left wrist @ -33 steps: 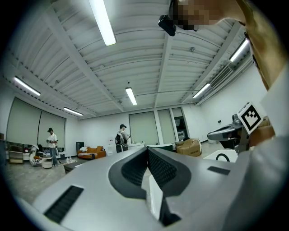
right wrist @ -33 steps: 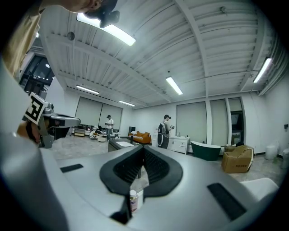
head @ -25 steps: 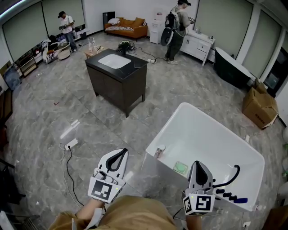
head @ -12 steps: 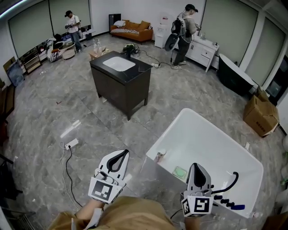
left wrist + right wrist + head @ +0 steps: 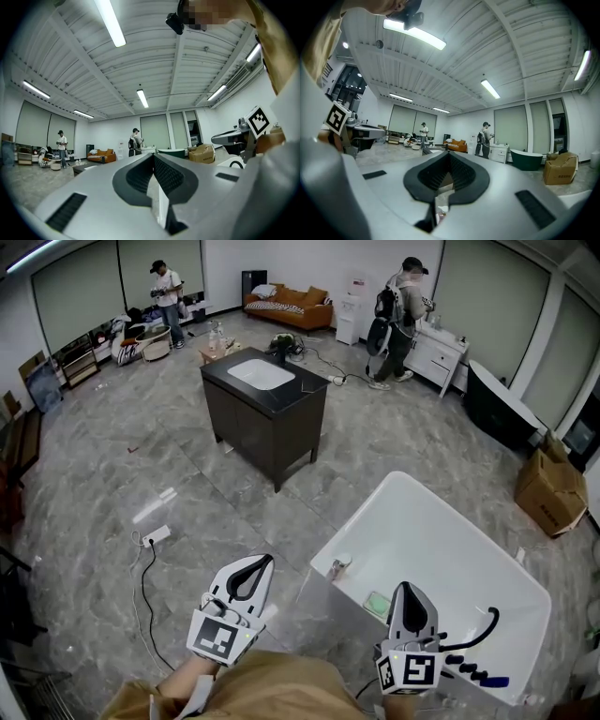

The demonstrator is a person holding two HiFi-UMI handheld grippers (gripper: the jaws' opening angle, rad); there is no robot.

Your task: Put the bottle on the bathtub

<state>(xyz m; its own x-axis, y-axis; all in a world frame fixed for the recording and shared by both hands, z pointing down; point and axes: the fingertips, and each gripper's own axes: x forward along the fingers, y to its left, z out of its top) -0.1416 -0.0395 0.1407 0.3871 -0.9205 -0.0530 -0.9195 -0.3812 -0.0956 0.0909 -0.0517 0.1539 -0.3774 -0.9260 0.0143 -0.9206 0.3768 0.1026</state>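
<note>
A small bottle [image 5: 336,566] stands upright on the near left corner of the white bathtub's rim [image 5: 412,486]. My left gripper [image 5: 258,562] hovers over the floor to the left of the tub, shut and empty. My right gripper [image 5: 409,589] hangs over the tub's near side, to the right of the bottle, also shut with nothing held. Neither gripper touches the bottle. In the left gripper view the left gripper [image 5: 153,159] points level into the room. The right gripper [image 5: 449,157] does the same in the right gripper view.
A green pad [image 5: 378,601] lies inside the tub, and a black faucet with a hose [image 5: 476,632] sits at its near right. A black vanity with a white basin [image 5: 267,409] stands ahead. A power strip and cable [image 5: 155,536] lie on the floor at left. A cardboard box [image 5: 548,488] and two people are farther off.
The head view has shifted a little, so the vanity and tub sit slightly lower and to the right. Both grippers hold their places and stay shut. The bottle has not moved.
</note>
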